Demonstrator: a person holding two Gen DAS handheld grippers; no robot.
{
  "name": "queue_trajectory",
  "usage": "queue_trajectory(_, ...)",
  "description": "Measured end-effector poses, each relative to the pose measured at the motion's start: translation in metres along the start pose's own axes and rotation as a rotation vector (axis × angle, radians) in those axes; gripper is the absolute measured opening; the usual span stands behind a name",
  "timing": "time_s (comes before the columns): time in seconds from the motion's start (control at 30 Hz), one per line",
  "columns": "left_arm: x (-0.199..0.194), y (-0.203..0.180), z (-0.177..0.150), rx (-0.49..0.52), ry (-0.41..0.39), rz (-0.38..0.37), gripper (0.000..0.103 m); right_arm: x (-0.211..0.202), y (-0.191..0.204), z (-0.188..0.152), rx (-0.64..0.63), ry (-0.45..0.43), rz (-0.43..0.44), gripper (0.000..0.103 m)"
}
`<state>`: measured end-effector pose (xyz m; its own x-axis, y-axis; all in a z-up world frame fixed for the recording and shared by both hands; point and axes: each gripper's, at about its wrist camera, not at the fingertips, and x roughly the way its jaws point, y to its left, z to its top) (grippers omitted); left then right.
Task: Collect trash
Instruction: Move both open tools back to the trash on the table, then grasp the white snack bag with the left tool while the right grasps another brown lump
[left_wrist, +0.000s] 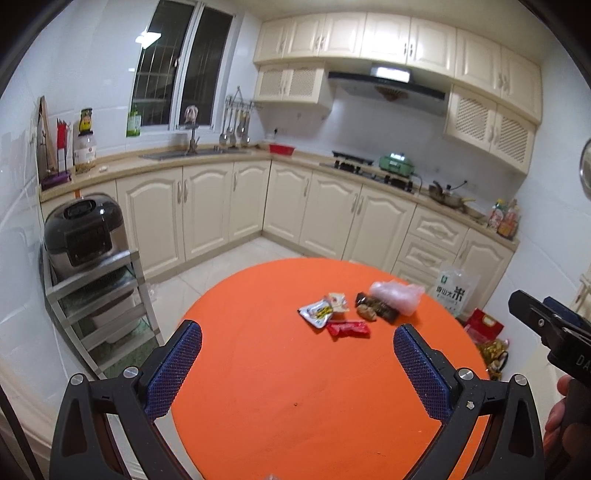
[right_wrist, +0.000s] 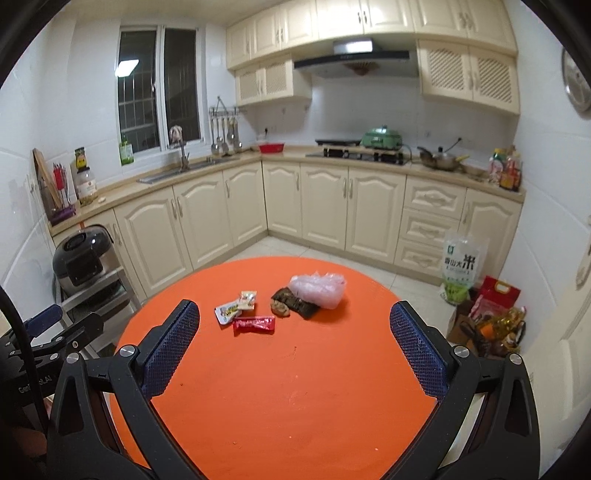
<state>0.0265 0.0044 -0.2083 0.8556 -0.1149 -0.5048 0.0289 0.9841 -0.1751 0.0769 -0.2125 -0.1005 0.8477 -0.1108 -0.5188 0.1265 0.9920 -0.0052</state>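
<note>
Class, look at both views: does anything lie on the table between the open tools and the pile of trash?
Nothing visible: only bare orange table lies between the right tool, the left tool and the trash, nearest the red wrapper.

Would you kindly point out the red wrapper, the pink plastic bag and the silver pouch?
red wrapper (right_wrist: 254, 325), right wrist view, middle of the wrapper.
pink plastic bag (right_wrist: 318, 288), right wrist view, its crumpled middle.
silver pouch (left_wrist: 316, 312), left wrist view, printed face.

Black-framed left gripper (left_wrist: 297, 363) and right gripper (right_wrist: 294, 343), blue textured pads, silver screws.
</note>
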Motion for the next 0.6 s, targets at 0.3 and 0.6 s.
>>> queue_trajectory(0.3, 0.117, 0.004, 0.074, -0.012, 0.125, 0.043, 0.102, 0.107, 0.006, -0.016, -0.005, 0.184, 0.055, 0.103)
queue_trajectory(0.6, 0.225, 0.001, 0.121, 0.048, 0.252, 0.024, 0.102, 0.213, 0.003, -0.027, 0.036, 0.33, 0.085, 0.091)
